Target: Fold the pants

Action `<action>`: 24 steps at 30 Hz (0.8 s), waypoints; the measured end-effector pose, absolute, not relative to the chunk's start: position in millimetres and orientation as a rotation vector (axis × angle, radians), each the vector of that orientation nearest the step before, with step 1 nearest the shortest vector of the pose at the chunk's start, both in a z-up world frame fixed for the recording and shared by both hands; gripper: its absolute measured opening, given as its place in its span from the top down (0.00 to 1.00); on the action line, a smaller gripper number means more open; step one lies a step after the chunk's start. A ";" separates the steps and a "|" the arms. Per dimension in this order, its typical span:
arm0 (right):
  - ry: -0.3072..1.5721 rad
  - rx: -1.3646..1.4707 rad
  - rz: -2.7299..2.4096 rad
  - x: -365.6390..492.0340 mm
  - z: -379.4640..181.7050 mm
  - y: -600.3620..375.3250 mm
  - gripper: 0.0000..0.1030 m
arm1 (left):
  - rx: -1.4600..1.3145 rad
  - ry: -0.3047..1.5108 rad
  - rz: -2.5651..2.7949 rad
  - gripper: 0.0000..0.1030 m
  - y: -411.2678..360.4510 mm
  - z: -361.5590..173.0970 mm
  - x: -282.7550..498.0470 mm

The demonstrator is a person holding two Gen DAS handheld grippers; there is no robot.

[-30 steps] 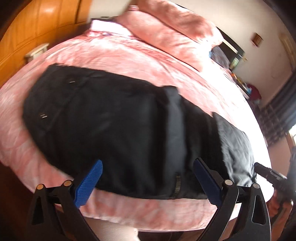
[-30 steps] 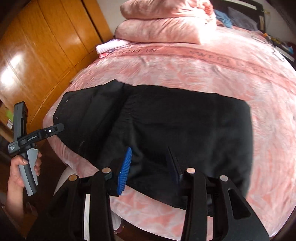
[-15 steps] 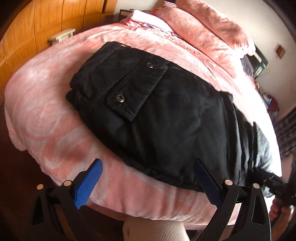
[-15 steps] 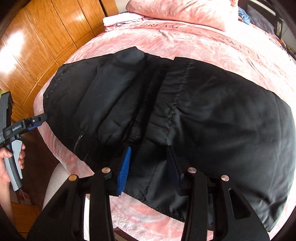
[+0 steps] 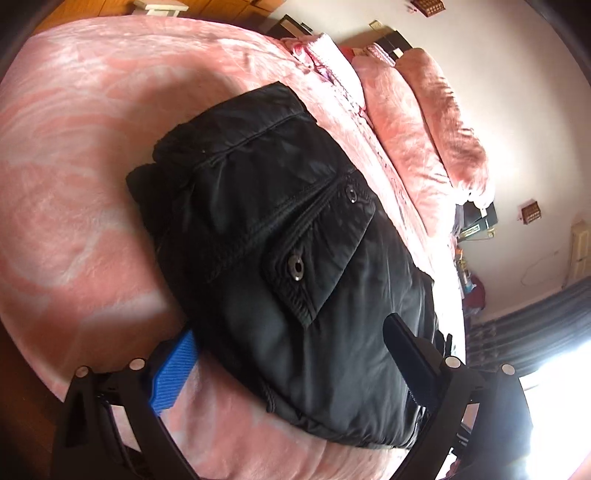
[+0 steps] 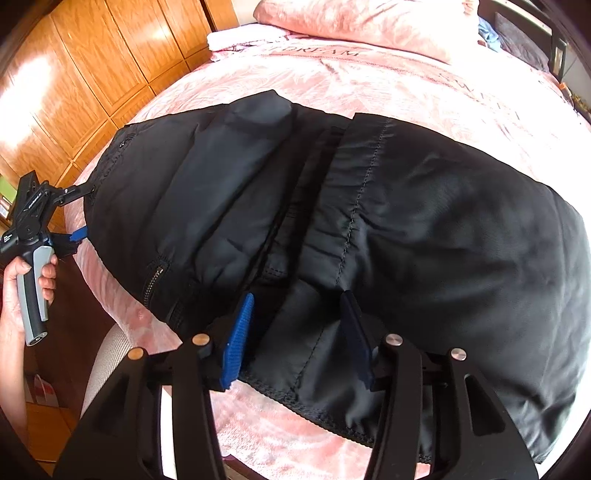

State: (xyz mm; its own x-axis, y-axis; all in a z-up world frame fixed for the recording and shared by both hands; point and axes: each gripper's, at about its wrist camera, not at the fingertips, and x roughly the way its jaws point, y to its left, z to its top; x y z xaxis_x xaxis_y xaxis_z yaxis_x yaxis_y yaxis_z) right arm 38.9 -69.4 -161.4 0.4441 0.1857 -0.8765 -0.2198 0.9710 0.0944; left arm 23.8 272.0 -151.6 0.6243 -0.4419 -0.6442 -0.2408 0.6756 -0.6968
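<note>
Black pants (image 6: pixel 406 229) lie folded across the pink bed (image 6: pixel 369 85), waist and zipper toward the left. My right gripper (image 6: pixel 297 334) points down at their near edge. Its jaws are opening, and a fold of black cloth lies loose between the blue pad (image 6: pixel 236 341) and the dark one. In the left wrist view the pants (image 5: pixel 295 240) show a pocket flap with two snaps. My left gripper (image 5: pixel 291 363) stands open at the waist end, with the pants' edge between its wide-apart fingers. The right wrist view shows that left gripper (image 6: pixel 86 212) straddling the same edge.
A hand (image 6: pixel 22 291) holds the left gripper's handle beside the bed. Wooden wardrobe doors (image 6: pixel 92 74) stand to the left. Pink pillows (image 6: pixel 354 26) and a folded white cloth (image 6: pixel 243 37) lie at the head. A light-clothed leg (image 6: pixel 107 365) is against the bed's near edge.
My left gripper has swung in toward the waist end and rolled, so the pocket flap now fills its view. The right gripper sank onto the near edge and its jaws have widened.
</note>
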 end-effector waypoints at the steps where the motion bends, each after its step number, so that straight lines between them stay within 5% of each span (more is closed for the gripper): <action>1: 1.083 -0.036 0.251 39.2 -162.0 -69.1 0.50 | -0.845 0.912 -0.141 0.09 269.7 -150.4 25.4; 6: 1.080 -0.049 0.251 39.0 -164.1 -66.7 0.47 | -0.851 0.896 -0.136 0.21 266.8 -154.0 29.4; 16: 1.073 -0.061 0.267 38.0 -166.1 -63.5 0.41 | -1.019 0.809 -0.122 0.76 279.8 -163.5 32.1; 24: 1.068 -0.045 0.286 37.1 -165.7 -67.7 0.41 | -0.992 0.626 -0.172 0.85 256.6 -115.5 31.8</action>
